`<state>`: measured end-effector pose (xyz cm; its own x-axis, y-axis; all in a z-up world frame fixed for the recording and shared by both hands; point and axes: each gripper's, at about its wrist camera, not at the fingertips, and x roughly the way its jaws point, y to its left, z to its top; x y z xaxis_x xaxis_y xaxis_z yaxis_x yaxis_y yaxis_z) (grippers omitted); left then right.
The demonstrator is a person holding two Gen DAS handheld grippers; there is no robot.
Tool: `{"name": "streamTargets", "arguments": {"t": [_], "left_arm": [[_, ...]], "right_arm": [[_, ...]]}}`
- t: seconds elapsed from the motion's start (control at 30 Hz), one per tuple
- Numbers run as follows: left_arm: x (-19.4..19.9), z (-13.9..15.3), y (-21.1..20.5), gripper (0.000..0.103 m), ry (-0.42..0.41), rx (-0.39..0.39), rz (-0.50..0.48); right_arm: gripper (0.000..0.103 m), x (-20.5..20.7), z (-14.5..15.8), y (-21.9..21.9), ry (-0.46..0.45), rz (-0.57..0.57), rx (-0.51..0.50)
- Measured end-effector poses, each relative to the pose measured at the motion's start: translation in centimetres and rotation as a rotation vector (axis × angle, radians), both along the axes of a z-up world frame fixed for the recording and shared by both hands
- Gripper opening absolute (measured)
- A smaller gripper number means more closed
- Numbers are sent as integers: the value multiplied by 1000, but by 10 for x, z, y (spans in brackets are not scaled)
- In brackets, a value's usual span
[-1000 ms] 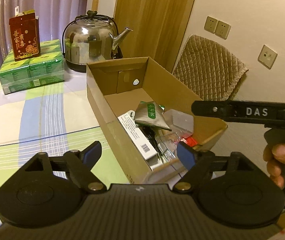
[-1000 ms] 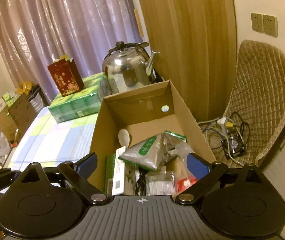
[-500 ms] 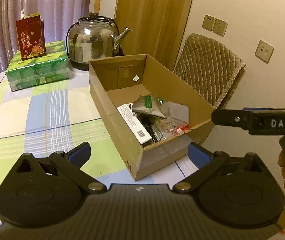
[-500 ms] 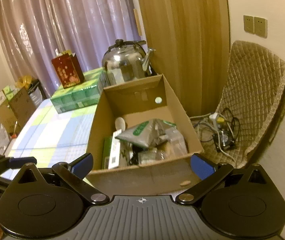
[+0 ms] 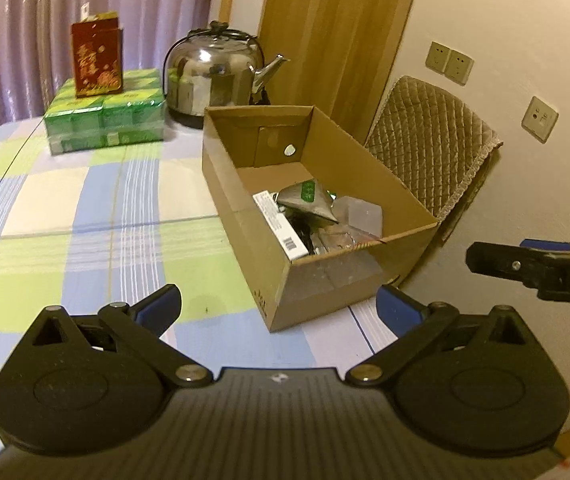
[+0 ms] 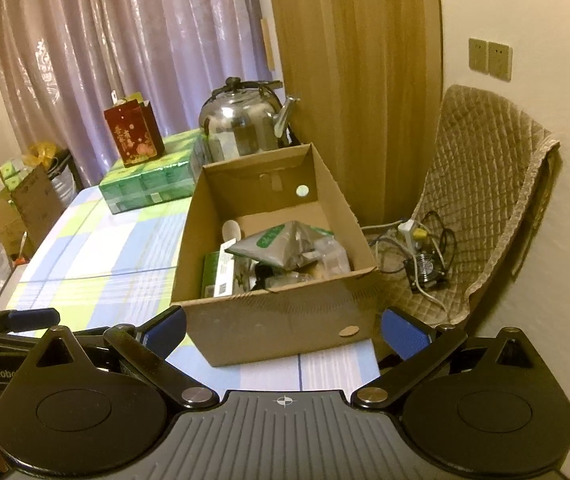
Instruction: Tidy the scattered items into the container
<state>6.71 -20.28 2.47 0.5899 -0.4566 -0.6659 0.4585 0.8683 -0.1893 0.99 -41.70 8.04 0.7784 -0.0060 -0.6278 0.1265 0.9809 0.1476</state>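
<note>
With both tools held back from the near end of the cardboard box [image 5: 325,276], the deciding relation is direction: the box lies straight ahead of the right gripper [image 6: 283,330] and ahead and slightly to the right of the left gripper [image 5: 279,306]. Its long axis runs away from both cameras toward the steel kettle [image 5: 215,76]. Judged from the views, the right gripper is the nearer and better centred on the box's short end wall.

Gripper state: both are spread wide and hold nothing; blue pads show on each finger.

Location of task items: the visible loose items sit inside the box, crowded at its near end. These include a silver foil pouch [image 6: 281,246] with a green label, a white carton [image 5: 281,228] with a barcode, a clear plastic case [image 5: 359,216] and a white spoon [image 6: 231,232]. No loose item is seen on the visible part of the checked worktop [image 5: 85,216], so the task appears nearly or fully complete.

Materials: the box is matte corrugated board, open-topped, with straight walls. The pouch is crinkled and reflective, likely slippery. The worktop cover is smooth, in green, blue and white squares. A pack of green boxes [image 5: 105,122] carries a red carton [image 5: 95,60], well apart from the box.
</note>
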Motion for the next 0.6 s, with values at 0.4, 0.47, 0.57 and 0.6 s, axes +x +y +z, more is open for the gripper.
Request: {"name": "streamTargets", "arguments": {"t": [0.4, 0.47, 0.57, 0.6], "left_arm": [[-41, 19, 17, 102, -11, -7, 18], [-47, 22, 20, 102, -12, -13, 16], [-56, 26, 22, 102, -14, -13, 19], [-59, 27, 23, 102, -15, -12, 20]], "right_arm": [[101, -36, 16, 14, -25, 3, -41], [101, -40, 16, 18, -24, 10, -50], [101, -47, 17, 23, -26, 22, -63], [101, -50, 18, 26, -28, 26, -69]]}}
